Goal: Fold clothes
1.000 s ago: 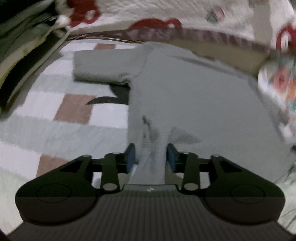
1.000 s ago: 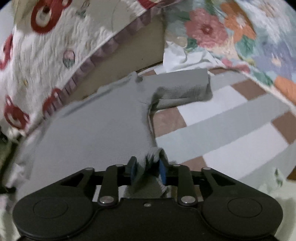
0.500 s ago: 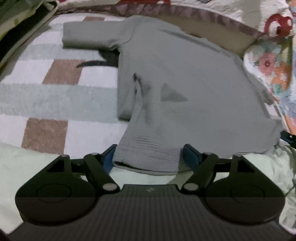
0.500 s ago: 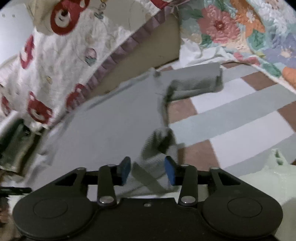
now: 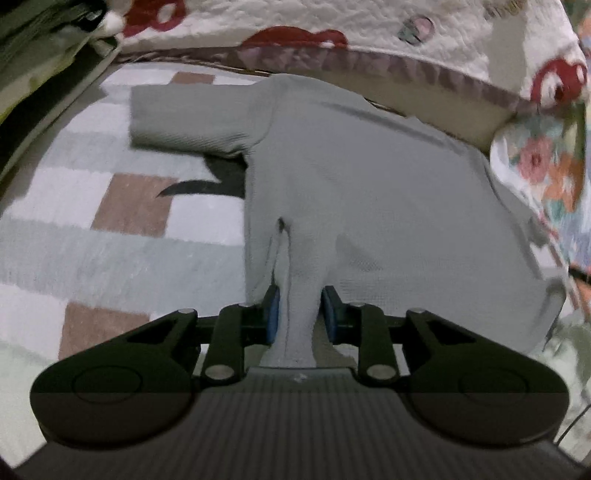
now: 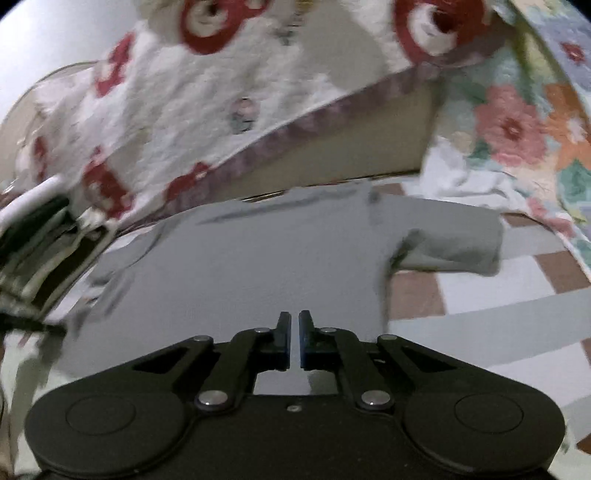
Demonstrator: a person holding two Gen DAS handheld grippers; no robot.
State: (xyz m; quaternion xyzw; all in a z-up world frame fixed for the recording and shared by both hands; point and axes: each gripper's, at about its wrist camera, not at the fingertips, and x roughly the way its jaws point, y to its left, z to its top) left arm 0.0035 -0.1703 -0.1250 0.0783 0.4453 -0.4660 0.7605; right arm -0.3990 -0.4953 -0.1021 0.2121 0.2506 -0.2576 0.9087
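A grey short-sleeved shirt (image 5: 369,184) lies spread on a checked bedspread (image 5: 110,240), with one sleeve (image 5: 192,118) out to the far left. My left gripper (image 5: 301,317) is closing on the near hem. A raised ridge of grey cloth is pinched between its blue pads. In the right wrist view the same shirt (image 6: 258,258) fills the middle, its other sleeve (image 6: 454,247) pointing right. My right gripper (image 6: 294,332) is closing over the near edge. Its jaws stand a narrow slit apart with grey cloth showing in the slit.
A white quilt with red rings (image 5: 369,29) hangs along the far side, also seen as the ringed quilt (image 6: 184,92). A floral quilt (image 5: 546,177) is heaped at the right. A dark piece of cloth (image 5: 221,181) pokes out under the sleeve. Stacked items (image 6: 37,240) stand at the left.
The left jaws spread wide around the hem, then closed on a bunched fold of it. The right jaws narrowed from a loose hold to a slit, and that gripper rose and rolled.
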